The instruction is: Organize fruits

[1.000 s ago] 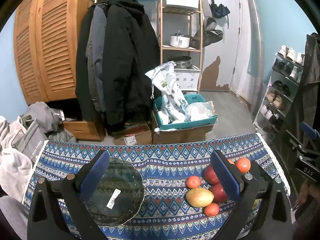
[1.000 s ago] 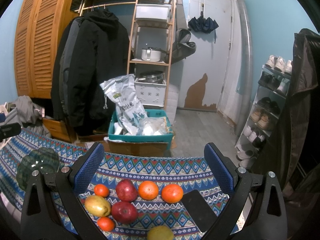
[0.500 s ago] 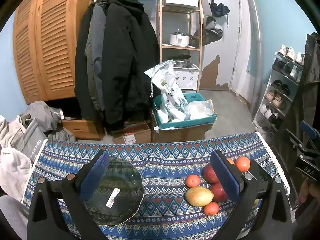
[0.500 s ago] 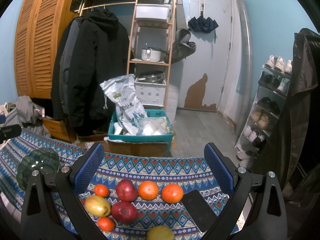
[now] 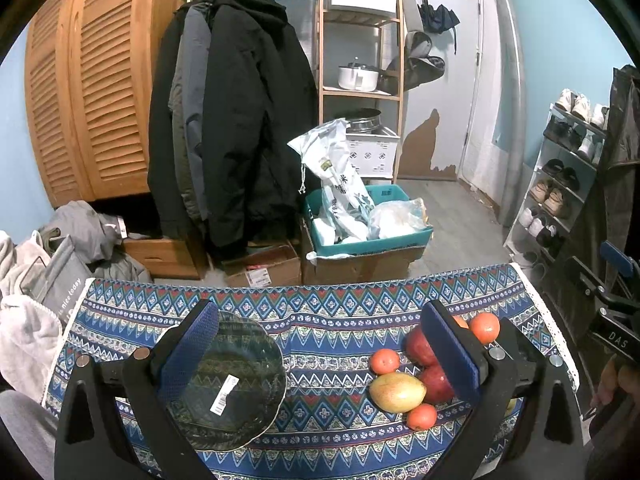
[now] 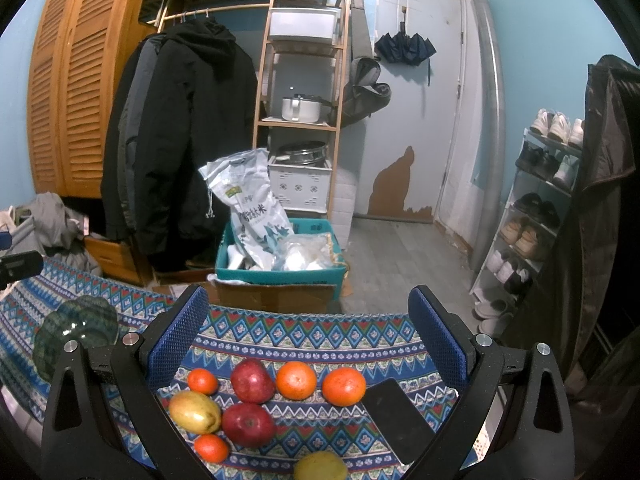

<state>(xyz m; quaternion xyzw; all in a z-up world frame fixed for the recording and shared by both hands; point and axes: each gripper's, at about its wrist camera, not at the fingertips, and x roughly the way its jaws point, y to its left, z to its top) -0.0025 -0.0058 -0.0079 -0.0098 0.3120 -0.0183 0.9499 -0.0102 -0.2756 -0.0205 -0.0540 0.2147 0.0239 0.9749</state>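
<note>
Fruit lies on a patterned blue tablecloth (image 5: 328,320). In the right wrist view: a yellow-green mango (image 6: 195,411), two red apples (image 6: 252,380) (image 6: 248,424), two oranges (image 6: 296,380) (image 6: 344,386), two small tangerines (image 6: 203,381) (image 6: 211,448) and a yellow fruit (image 6: 320,466) at the bottom edge. A dark green glass plate (image 5: 236,384) with a barcode sticker lies at the left. My left gripper (image 5: 320,356) is open and empty above the cloth between plate and fruit. My right gripper (image 6: 306,340) is open and empty over the fruit.
A black phone (image 6: 396,416) lies right of the oranges. Past the table's far edge stand a teal bin (image 6: 280,268) with bags on cardboard boxes, hanging coats (image 5: 240,120), a wooden shelf (image 6: 300,80) and a shoe rack (image 6: 536,208). Grey clothes (image 5: 40,280) pile at the left.
The left wrist view has shifted very slightly; nothing on the table has moved. Both grippers stay open.
</note>
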